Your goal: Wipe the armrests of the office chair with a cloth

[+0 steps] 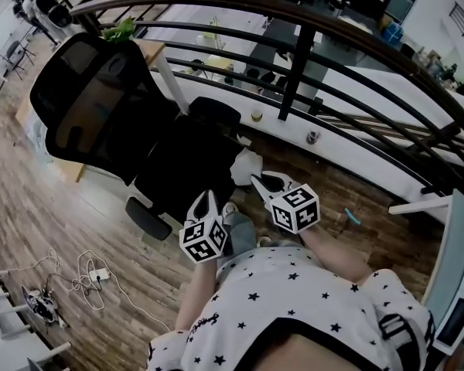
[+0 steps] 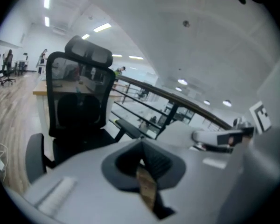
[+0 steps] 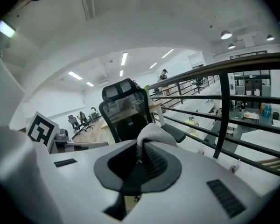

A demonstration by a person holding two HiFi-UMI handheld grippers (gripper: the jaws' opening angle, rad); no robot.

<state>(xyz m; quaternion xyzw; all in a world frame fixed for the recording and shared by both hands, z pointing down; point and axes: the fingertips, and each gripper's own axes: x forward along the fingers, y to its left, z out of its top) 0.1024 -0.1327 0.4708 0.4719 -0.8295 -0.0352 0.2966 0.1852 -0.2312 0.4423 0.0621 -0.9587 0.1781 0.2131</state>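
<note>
A black mesh office chair (image 1: pixel 100 107) stands on the wood floor just ahead of me. Its far armrest (image 1: pixel 215 113) is near the railing and its near armrest (image 1: pixel 148 219) is on my left. My right gripper (image 1: pixel 255 180) is shut on a white cloth (image 1: pixel 247 165), held above the seat's right front edge. In the right gripper view the cloth (image 3: pixel 155 133) bulges from the jaw tips, with the chair (image 3: pixel 126 111) and one armrest (image 3: pixel 176 133) beyond. My left gripper (image 1: pixel 209 198) is shut with nothing in it, beside the right one. The left gripper view faces the chair (image 2: pixel 79 106).
A black curved railing (image 1: pixel 294 60) runs close behind and to the right of the chair. Cables and a power strip (image 1: pixel 93 275) lie on the floor at lower left. A wooden desk (image 1: pixel 151 52) stands behind the chair. A white cabinet (image 1: pixel 456 284) is at far right.
</note>
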